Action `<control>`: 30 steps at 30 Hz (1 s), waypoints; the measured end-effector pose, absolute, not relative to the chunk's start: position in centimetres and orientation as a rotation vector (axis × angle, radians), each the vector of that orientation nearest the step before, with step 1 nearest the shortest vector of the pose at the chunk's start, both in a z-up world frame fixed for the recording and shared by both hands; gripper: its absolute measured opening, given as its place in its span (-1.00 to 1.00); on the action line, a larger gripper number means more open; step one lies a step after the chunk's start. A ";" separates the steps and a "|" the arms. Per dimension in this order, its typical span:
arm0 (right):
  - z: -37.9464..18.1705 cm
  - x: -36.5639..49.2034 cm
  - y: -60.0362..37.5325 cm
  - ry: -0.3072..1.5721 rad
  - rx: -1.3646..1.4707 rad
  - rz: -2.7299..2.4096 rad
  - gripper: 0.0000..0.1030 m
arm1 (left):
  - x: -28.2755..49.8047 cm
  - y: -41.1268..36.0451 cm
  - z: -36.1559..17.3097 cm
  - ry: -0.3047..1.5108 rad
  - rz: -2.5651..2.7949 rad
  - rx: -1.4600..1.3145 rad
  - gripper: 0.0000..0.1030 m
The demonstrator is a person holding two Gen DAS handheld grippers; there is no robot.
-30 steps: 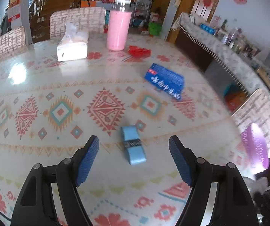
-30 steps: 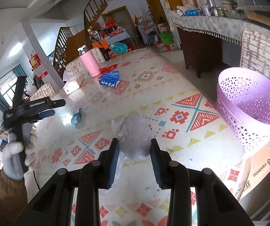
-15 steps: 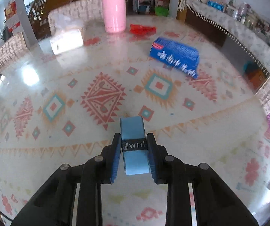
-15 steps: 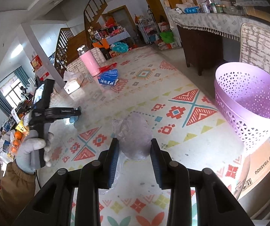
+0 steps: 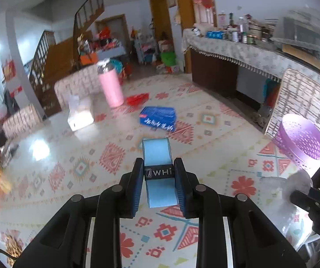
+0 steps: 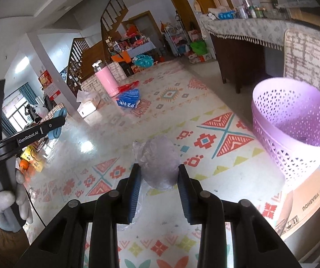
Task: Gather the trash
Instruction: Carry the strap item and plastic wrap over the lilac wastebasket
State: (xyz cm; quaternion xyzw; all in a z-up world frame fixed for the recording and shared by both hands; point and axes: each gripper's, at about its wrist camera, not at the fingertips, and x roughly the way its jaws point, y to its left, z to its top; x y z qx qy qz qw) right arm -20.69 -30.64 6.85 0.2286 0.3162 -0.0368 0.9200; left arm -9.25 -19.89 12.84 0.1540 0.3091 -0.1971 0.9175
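Above the table, left claw clamped on blue roll, right claw on crumpled bag beside purple basket.

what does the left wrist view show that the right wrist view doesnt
Only the left wrist view shows the black band printed WHi around the light blue packet clamped in the left tool.

Only the right wrist view shows the gloved hand holding that tool, and the crumpled clear plastic wad squeezed in the right tool.

Both show the purple basket, the pink bottle, the blue pack, the white tissue box and the patterned table.
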 end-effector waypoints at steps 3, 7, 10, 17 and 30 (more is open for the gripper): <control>7.4 -21.0 -30.5 0.630 0.456 -0.075 -0.31 | -10.3 -20.7 13.2 0.610 -0.412 0.343 -0.49; 7.5 -21.2 -30.9 0.621 0.466 -0.074 -0.31 | -11.1 -21.4 13.2 0.600 -0.425 0.361 -0.49; 7.4 -21.4 -31.5 0.618 0.482 -0.077 -0.31 | -11.6 -21.8 13.3 0.590 -0.426 0.377 -0.49; 7.9 -21.9 -32.8 0.589 0.501 -0.091 -0.31 | -11.9 -22.7 13.2 0.593 -0.438 0.386 -0.49; 8.6 -22.5 -35.6 0.566 0.545 -0.081 -0.31 | -11.1 -25.3 12.2 0.626 -0.460 0.419 -0.49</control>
